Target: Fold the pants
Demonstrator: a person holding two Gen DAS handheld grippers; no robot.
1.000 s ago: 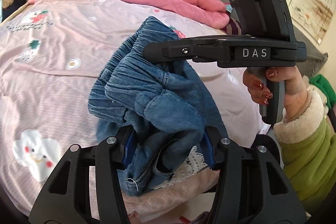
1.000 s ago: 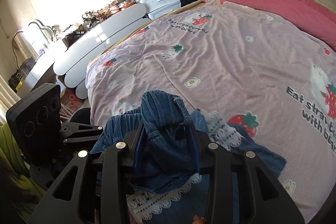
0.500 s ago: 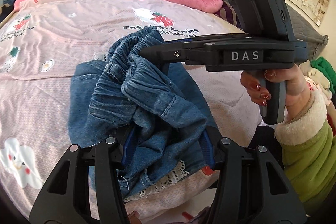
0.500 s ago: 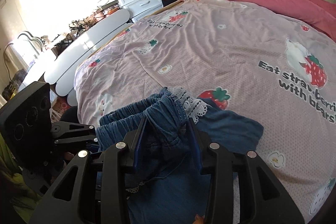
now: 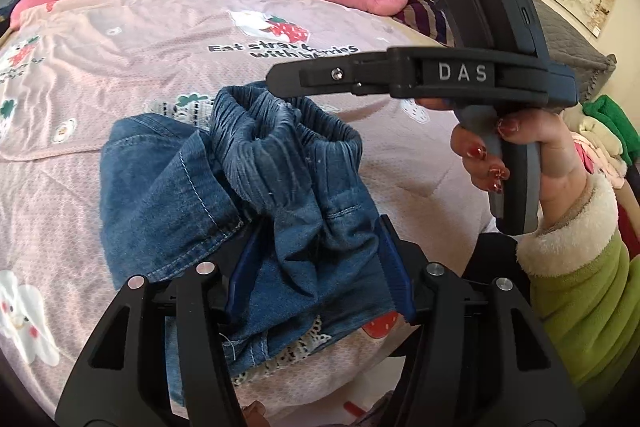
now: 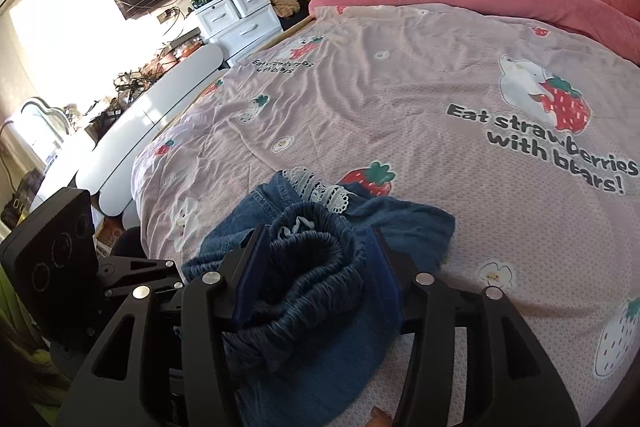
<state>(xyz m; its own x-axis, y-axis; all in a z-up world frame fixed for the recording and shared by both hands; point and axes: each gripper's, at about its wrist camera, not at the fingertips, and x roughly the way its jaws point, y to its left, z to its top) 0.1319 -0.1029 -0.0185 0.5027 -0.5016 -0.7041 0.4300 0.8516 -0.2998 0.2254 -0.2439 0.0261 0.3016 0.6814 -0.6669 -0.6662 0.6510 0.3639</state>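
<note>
Clearly the small blue denim pants with a gathered elastic waistband and white lace trim (image 5: 256,195) are light and limp: they are seen bunched in a soft heap at the near edge of the pink strawberry-printed bedspread (image 5: 120,39), sagging wherever they are not supported. Towards the left of the heap a flat stitched panel is spread on the bed; to its right the ruffled waistband stands up in a loose loop.

In the left wrist view, the left tongs (image 5: 316,267) are seen low and near, with a fold of denim between the blue pads. Their jaws are opening, and the cloth looks slack rather than pinched, so no firm hold is judged. Further right, the right tongs (image 5: 280,83) are reaching in level above the waistband, carried by a hand (image 5: 516,151) with a green, fleece-cuffed sleeve (image 5: 580,291). In the right wrist view, the right tongs (image 6: 310,267) straddle the gathered waistband; their jaws are opening too, and the pads seem to stand just clear of the fabric.

Denim of this weight is likely to keep a crease fairly well but to slump if lifted from one point. The thicker elastic waistband would probably give the surest purchase, taken at its two outer ends; the lace hems look delicate and are best left untugged.
</note>
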